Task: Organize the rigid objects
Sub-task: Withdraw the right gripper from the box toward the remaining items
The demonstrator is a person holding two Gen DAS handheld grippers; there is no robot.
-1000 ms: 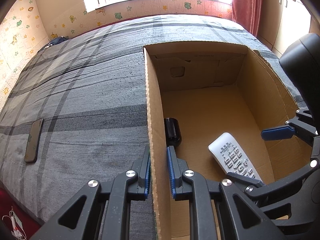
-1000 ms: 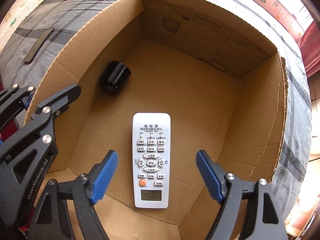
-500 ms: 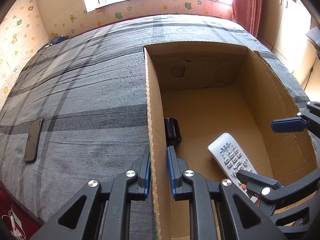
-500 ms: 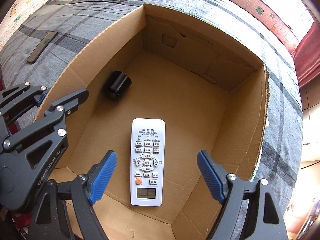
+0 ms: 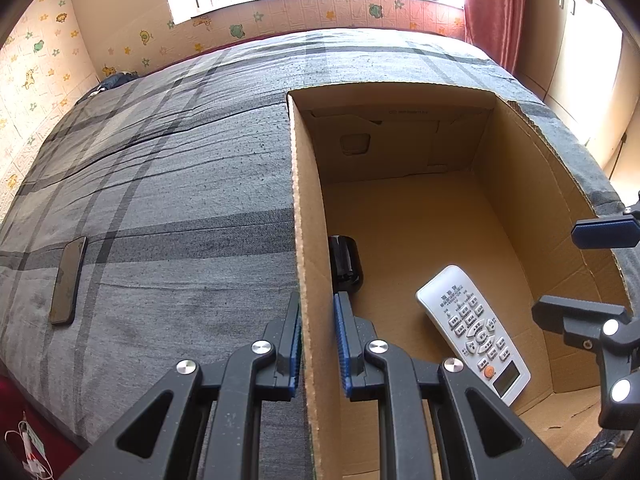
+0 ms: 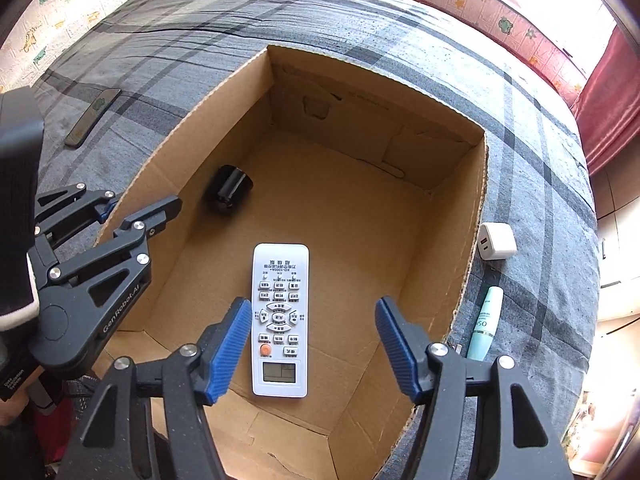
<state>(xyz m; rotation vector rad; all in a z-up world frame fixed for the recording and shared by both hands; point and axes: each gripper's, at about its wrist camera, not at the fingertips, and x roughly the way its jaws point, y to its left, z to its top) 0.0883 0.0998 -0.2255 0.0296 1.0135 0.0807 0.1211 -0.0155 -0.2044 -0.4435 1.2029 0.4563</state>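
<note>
An open cardboard box (image 5: 308, 216) (image 6: 476, 216) stands on a grey plaid bed. Inside lie a white remote control (image 6: 280, 316) (image 5: 474, 328) and a small black cylinder (image 6: 230, 190) (image 5: 345, 261). My left gripper (image 5: 318, 322) is shut on the box's left wall, one finger on each side; it shows at the left of the right wrist view (image 6: 138, 210). My right gripper (image 6: 314, 338) is open and empty above the remote, over the box's near end. A dark phone (image 5: 68, 280) (image 6: 93, 117) lies on the bed left of the box.
A white charger block (image 6: 496, 241) and a teal tube (image 6: 485, 322) lie on the bed just right of the box. Walls with cartoon stickers, a bright window and a red curtain (image 5: 492, 12) ring the bed. A white cable lies on the floor at the bed's near left corner (image 5: 30, 446).
My right gripper has lifted up and back from the remote, staying open; the charger and tube came into its view. The left gripper has not moved.
</note>
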